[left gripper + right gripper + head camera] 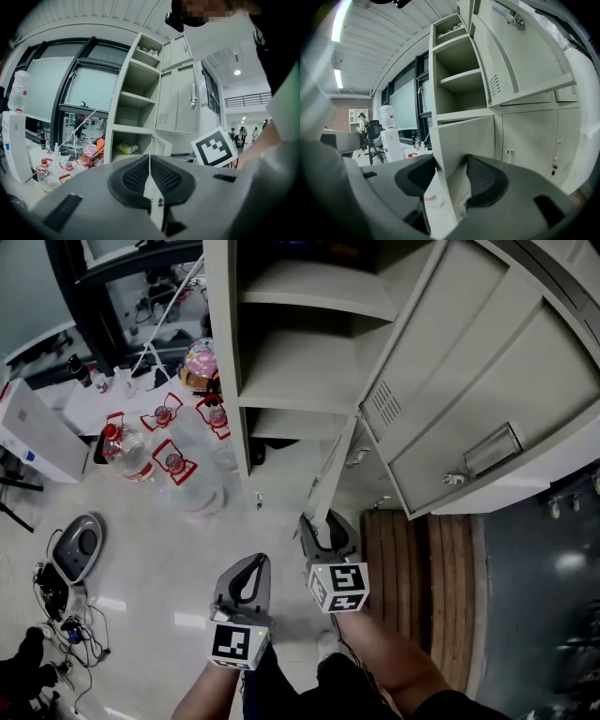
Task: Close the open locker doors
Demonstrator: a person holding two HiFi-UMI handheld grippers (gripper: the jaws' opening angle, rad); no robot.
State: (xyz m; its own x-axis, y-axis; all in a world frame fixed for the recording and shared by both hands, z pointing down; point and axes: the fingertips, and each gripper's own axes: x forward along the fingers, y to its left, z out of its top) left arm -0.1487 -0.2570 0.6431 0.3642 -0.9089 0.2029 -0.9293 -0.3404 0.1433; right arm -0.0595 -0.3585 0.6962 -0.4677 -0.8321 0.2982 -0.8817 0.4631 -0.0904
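The grey locker [281, 343] has open shelves. Its big upper door [469, 381] swings out to the right, also seen in the right gripper view [520, 61]. A small lower door [333, 474] stands ajar, edge-on to me. My right gripper [323, 524] straddles that door's free edge [459, 140]: its jaws [450, 168] stand apart, one pad on each side, and I see no squeeze on the panel. My left gripper [251, 568] hangs lower left of it over the floor, shut on nothing [149, 161], with the lower door [161, 145] ahead of it.
Several large water bottles [178, 465] with red handles stand on the floor left of the locker. A grey round device [80, 545] and cables [61, 620] lie at the far left. Wooden slats [422, 568] lie under the upper door. A white water dispenser [391, 136] stands further off.
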